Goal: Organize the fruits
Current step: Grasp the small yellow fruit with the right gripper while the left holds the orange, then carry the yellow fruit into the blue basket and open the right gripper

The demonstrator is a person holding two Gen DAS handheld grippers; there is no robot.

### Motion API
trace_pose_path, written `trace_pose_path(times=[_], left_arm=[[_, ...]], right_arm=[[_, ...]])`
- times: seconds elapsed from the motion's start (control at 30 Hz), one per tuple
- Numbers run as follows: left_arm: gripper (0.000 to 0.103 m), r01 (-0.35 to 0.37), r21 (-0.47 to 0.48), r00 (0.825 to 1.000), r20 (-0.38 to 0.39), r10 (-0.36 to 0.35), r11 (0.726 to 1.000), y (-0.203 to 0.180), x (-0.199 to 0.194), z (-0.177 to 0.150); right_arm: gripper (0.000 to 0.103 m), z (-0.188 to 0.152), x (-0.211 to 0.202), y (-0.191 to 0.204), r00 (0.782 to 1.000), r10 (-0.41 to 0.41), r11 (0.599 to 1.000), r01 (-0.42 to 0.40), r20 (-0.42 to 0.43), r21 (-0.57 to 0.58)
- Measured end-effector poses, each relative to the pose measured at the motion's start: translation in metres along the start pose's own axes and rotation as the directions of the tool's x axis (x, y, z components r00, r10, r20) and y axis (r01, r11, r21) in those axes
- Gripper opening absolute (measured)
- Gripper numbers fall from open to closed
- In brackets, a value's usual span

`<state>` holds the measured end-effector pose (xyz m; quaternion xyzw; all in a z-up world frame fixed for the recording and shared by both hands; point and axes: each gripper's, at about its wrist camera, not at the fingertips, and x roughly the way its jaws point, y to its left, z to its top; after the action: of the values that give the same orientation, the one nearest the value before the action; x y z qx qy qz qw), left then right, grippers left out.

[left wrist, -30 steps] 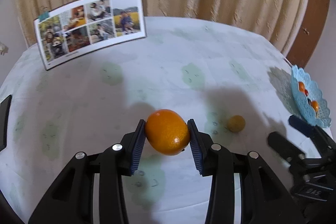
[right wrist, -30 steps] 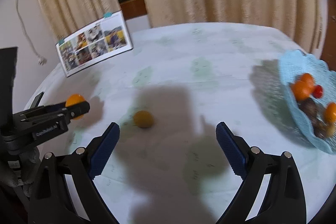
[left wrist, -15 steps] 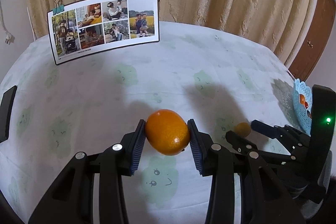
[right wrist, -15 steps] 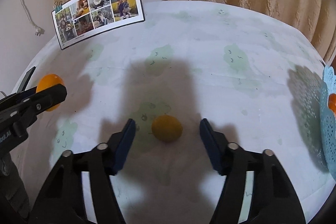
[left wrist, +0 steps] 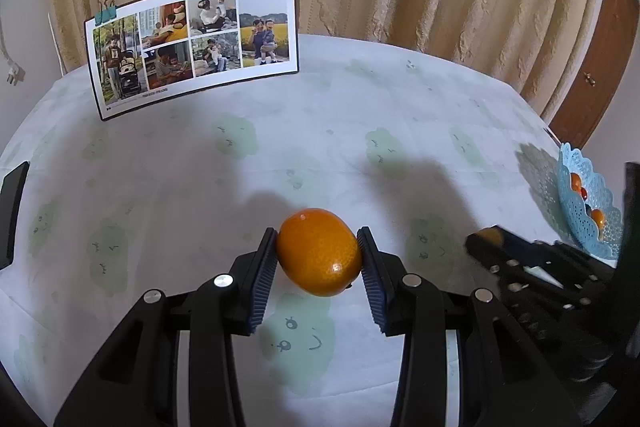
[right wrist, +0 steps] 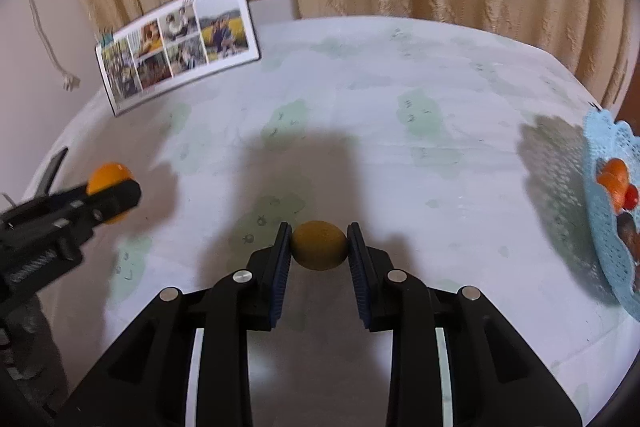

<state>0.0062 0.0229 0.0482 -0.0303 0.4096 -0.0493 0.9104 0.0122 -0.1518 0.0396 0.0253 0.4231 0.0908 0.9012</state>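
Both black two-finger grippers clamped on fruit above a round table in a white cloth with pale green prints

Left wrist view: left gripper [left wrist: 319, 254] closed narrow on a glossy round orange [left wrist: 318, 251], both ribbed blue pads pressed to its sides, fruit raised over the tablecloth [left wrist: 360, 115]; at 10 o'clock an upright photo collage card [left wrist: 192, 45] with teal binder clips; at 3 o'clock a pale blue lace-pattern fruit basket [left wrist: 588, 215] with small orange and red fruits inside; at 4 o'clock the right gripper, tip partly blurred. Right wrist view: right gripper [right wrist: 319, 247] closed narrow on a small dull yellow-brown round fruit [right wrist: 319, 245], pads touching both sides; whether resting on the cloth or lifted, cannot tell; at 9 o'clock the left gripper with the orange; basket at 3 o'clock, card at 11 o'clock
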Motion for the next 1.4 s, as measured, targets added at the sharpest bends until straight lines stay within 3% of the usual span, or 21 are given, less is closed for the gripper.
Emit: trace_pose_path(times=[0.27, 0.73, 0.93, 1.23, 1.3, 1.4], left_arm=[[0.041, -0.003, 0.017, 1.0, -0.008, 0.003, 1.0, -0.005, 0.003, -0.003], [0.041, -0.007, 0.051, 1.0, -0.017, 0.008, 0.999, -0.018, 0.005, -0.004], [0.041, 0.004, 0.07, 1.0, -0.011, -0.003, 0.998, -0.03, 0.001, -0.004], [0.041, 0.018, 0.107, 1.0, -0.01, -0.017, 0.994, -0.053, -0.003, -0.003], [0.041, 0.02, 0.118, 1.0, -0.008, -0.019, 0.993, -0.059, -0.004, -0.002], [0.041, 0.023, 0.134, 1.0, -0.003, -0.023, 0.991, -0.069, -0.006, 0.0]], right_arm=[[0.029, 0.003, -0.046, -0.038, 0.994, -0.04, 0.994, 0.029, 0.102, 0.104], [0.029, -0.01, -0.123, -0.149, 0.948, -0.237, 0.929, 0.158, 0.212, 0.334], [0.029, -0.014, -0.124, -0.191, 0.938, -0.291, 0.892, 0.194, 0.189, 0.408], [0.03, -0.021, -0.116, -0.232, 0.944, -0.284, 0.856, 0.171, 0.168, 0.488], [0.041, -0.024, -0.118, -0.235, 0.943, -0.283, 0.853, 0.163, 0.177, 0.496], [0.043, -0.029, -0.123, -0.238, 0.937, -0.289, 0.847, 0.154, 0.197, 0.509]])
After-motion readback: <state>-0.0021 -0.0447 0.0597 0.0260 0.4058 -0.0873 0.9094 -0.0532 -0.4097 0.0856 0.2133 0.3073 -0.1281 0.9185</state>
